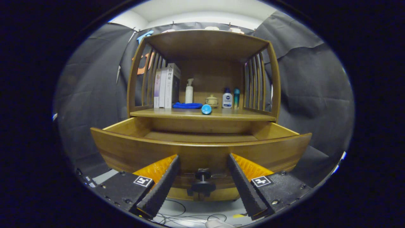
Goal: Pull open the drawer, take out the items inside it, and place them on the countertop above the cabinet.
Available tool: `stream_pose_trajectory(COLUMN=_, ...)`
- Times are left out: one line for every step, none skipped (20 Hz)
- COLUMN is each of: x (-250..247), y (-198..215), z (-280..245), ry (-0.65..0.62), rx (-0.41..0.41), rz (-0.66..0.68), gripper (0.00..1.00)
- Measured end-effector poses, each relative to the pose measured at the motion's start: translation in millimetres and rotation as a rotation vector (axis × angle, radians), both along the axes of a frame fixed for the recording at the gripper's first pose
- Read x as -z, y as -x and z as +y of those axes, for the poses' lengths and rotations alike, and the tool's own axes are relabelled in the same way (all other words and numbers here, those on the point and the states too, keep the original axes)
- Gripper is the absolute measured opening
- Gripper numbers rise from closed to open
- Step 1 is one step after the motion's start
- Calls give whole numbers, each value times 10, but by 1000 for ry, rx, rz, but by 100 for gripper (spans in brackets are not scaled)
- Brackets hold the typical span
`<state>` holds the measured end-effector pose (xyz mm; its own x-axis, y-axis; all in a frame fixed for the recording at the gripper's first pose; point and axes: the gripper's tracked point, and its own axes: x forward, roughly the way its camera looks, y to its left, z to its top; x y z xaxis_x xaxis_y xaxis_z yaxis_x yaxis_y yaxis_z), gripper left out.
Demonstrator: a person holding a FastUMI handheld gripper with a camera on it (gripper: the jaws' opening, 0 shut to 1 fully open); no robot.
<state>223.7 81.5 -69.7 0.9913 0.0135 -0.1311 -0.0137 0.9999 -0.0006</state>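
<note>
Nearest: gripper (pixel 202 190) with fingers (pixel 159 186) spread wide apart, gripping nothing. Between them, touching neither, the dark drawer knob (pixel 202 181), on the curved front of the drawer (pixel 202 150). Just beyond and above the fingertips, drawer pulled well out of the cabinet (pixel 202 79), its floor mostly hidden behind the tall front panel; contents cannot be told from here. Judged from that: pull step likely finished, and any reach inside must go up and over the front edge, then down, since the drawer's long axis runs side to side across the fingers' line. Farther on, the countertop (pixel 202 114) straight above the drawer, bearing a blue round object (pixel 206 109) at its front edge, then a blue cloth (pixel 187 105), books (pixel 166 85), a pump bottle (pixel 189 91), a small pot (pixel 211 101) and two bottles (pixel 227 98).
</note>
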Motion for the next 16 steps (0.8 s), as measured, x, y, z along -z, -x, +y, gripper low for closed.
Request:
stream_pose_trajectory(x=-45, y=-67, z=6, ry=0, rx=-1, rz=-8, gripper=99)
stream_pose_trajectory(x=-51, y=-131, z=12, ry=-1, rx=3, rz=3, gripper=99)
stream_pose_trajectory(x=-46, y=-219, z=22, ry=-1, rx=4, rz=1, gripper=99)
stream_pose_trajectory(x=-46, y=-281, z=22, ry=-3, rx=6, rz=9, gripper=99)
stream_pose_trajectory(x=-64, y=-365, z=31, ry=-4, rx=9, rz=5, gripper=99)
stream_pose_trajectory(x=-69, y=-406, z=22, ry=-1, rx=11, rz=11, gripper=99)
stream_pose_trajectory(x=-82, y=-477, z=26, ry=-2, rx=12, rz=12, gripper=99)
stream_pose_trajectory(x=-74, y=-531, z=30, ry=-1, rx=13, rz=16, gripper=99)
stream_pose_trajectory(x=-86, y=-591, z=31, ry=-1, rx=15, rz=16, gripper=99)
stream_pose_trajectory(x=-93, y=-658, z=40, ry=-2, rx=16, rz=20, gripper=99)
stream_pose_trajectory(x=-55, y=-840, z=97, ry=-1, rx=17, rz=22, gripper=99)
stream_pose_trajectory(x=-53, y=-900, z=97, ry=0, rx=17, rz=23, gripper=99)
stream_pose_trajectory(x=-58, y=-964, z=103, ry=-2, rx=18, rz=22, gripper=99)
stream_pose_trajectory(x=-57, y=-995, z=92, ry=-1, rx=18, rz=22, gripper=99)
stream_pose_trajectory(x=-57, y=-1048, z=81, ry=0, rx=18, rz=22, gripper=99)
stream_pose_trajectory(x=-53, y=-1106, z=83, ry=2, rx=19, rz=20, gripper=99)
